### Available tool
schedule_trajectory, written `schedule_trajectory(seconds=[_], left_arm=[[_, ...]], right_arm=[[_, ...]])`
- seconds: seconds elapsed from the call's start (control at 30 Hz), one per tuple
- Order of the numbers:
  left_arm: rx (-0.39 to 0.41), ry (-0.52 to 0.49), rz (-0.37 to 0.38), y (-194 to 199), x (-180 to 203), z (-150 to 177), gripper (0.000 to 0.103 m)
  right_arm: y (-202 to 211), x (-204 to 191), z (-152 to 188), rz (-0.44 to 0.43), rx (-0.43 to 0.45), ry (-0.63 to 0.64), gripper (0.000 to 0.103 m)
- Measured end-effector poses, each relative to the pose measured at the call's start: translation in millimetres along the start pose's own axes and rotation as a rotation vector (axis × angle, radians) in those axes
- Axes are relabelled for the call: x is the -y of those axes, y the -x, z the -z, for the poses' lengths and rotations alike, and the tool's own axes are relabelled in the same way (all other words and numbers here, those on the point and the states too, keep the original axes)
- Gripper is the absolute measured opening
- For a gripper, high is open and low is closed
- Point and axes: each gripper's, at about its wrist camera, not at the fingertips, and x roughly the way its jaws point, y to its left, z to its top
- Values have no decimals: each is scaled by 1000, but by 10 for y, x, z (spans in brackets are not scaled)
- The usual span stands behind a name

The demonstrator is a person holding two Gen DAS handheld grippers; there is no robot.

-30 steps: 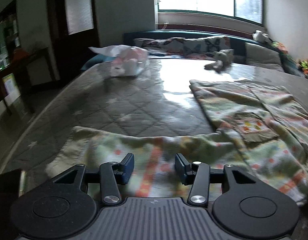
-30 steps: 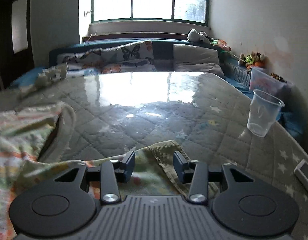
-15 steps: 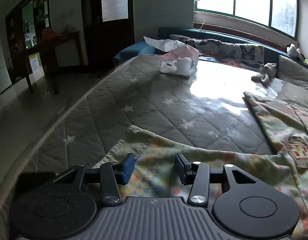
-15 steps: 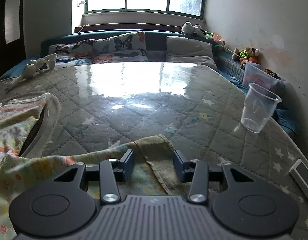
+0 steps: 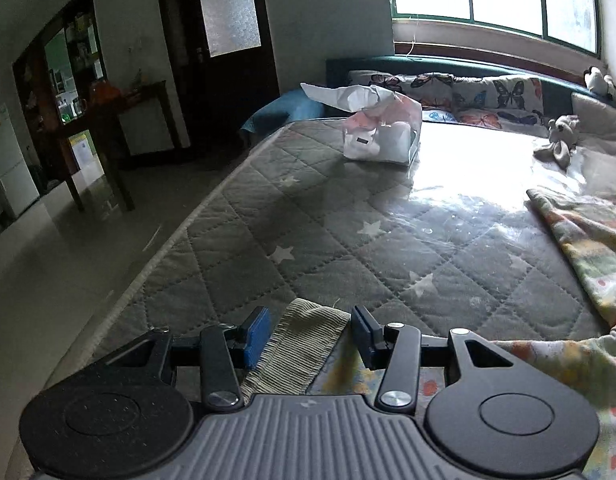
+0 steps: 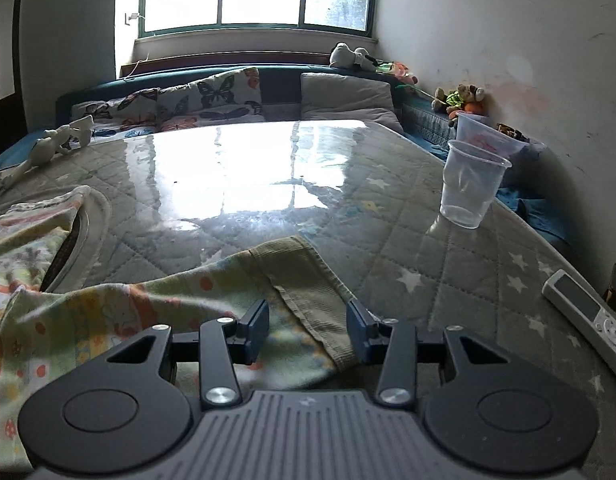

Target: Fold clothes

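A patterned children's garment with ribbed green cuffs lies spread on a grey quilted mattress. In the left wrist view my left gripper is open, its jaws on either side of one ribbed cuff near the mattress's left edge. In the right wrist view my right gripper is open over the other ribbed cuff and the patterned sleeve. The garment's body lies to the left.
A tissue pack and a small plush toy lie far on the mattress. A clear plastic cup stands at the right, a remote control near the right edge. Pillows line the headboard. The floor drops off left.
My left gripper has swung left along the garment's near edge to the ribbed cuff at the mattress's left side. My right gripper has shifted slightly over the other cuff. Both stay open.
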Motion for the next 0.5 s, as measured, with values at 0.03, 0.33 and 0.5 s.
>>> schedule_trajectory(seconds=[0.03,0.33,0.5], left_arm=[[2,-5,0,25,16,-5,48],[82,-41,123,561,367,-21,59],[118,-94,227,823,712,-26,66]], right_arm=[[15,3,2,-7,0,0,42],[37,134,14,-13,8,-46,43],[116,230,37,-4,30,-84,43]])
